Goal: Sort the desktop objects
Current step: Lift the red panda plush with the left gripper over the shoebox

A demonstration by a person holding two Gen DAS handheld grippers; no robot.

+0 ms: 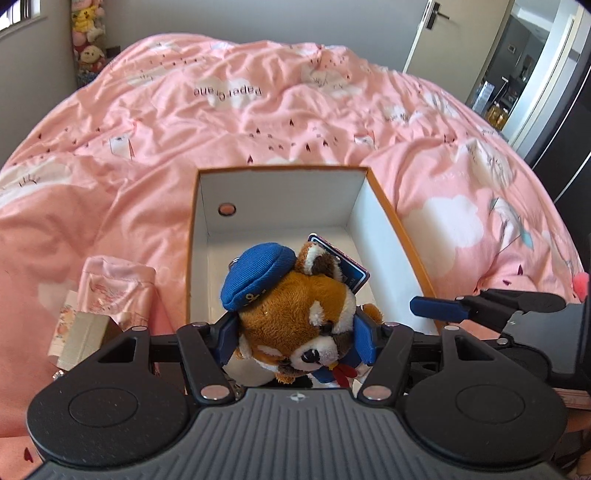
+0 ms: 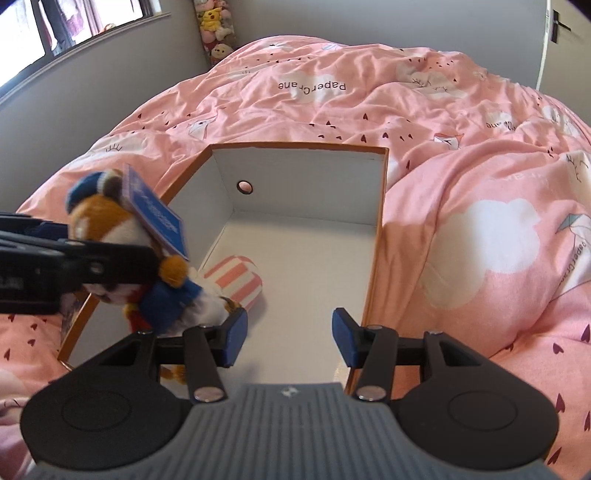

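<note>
A plush red panda (image 1: 299, 317) with a blue cap and a blue tag is gripped between my left gripper's (image 1: 295, 338) blue pads. It hangs above the near left part of an open orange box with a white inside (image 1: 280, 192). In the right wrist view the plush (image 2: 122, 243) is at the left, over the box's (image 2: 295, 173) left wall. A pink-and-white striped item (image 2: 236, 280) lies on the box floor. My right gripper (image 2: 290, 338) is open and empty above the box's near end.
The box rests on a bed with a rumpled pink quilt (image 1: 258, 110). A pink pouch and a small carton (image 1: 110, 302) lie left of the box. Plush toys (image 1: 86, 33) stand at the far wall. A door (image 1: 454, 33) is at the right.
</note>
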